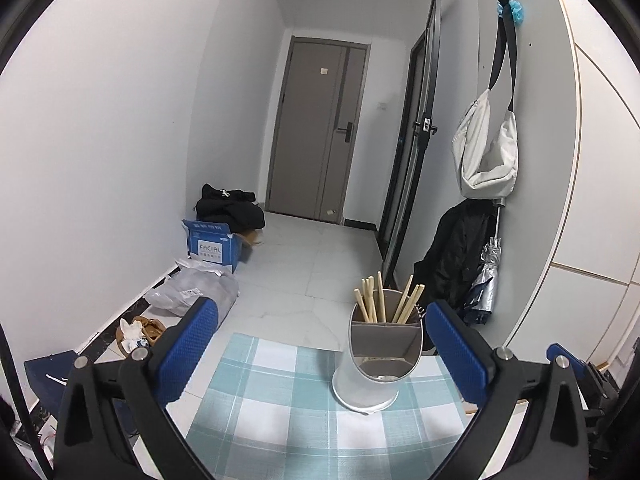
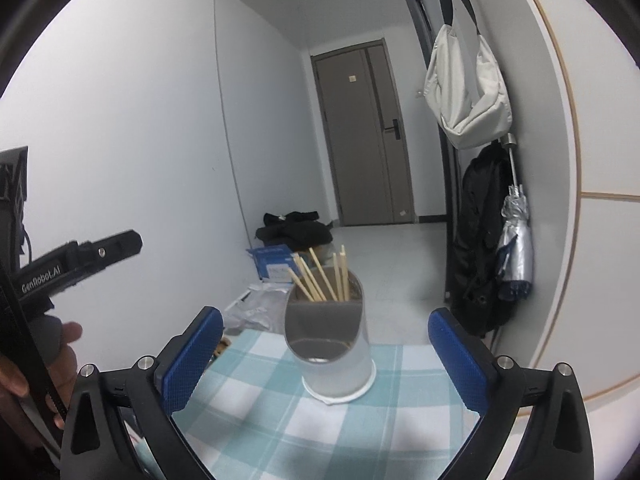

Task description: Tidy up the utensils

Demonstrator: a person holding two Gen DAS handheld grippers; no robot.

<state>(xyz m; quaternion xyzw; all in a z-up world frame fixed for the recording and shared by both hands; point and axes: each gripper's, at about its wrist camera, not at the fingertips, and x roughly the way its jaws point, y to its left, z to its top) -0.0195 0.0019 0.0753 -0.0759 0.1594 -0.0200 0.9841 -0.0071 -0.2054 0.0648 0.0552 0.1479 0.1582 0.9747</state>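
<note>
Both blue-padded grippers, left gripper (image 1: 320, 344) and right gripper (image 2: 326, 354), are gaping empty near the upright grey cylindrical utensil holder (image 2: 330, 344) bristling with wooden chopsticks (image 2: 324, 278); backing away straight is likely safest.

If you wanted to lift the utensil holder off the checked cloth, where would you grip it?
Probably the utensil holder by its round lower body, jaws level from the near side: its chopsticks splay above the rim, blocking a top grasp, and the right gripper already faces it, open.
</note>
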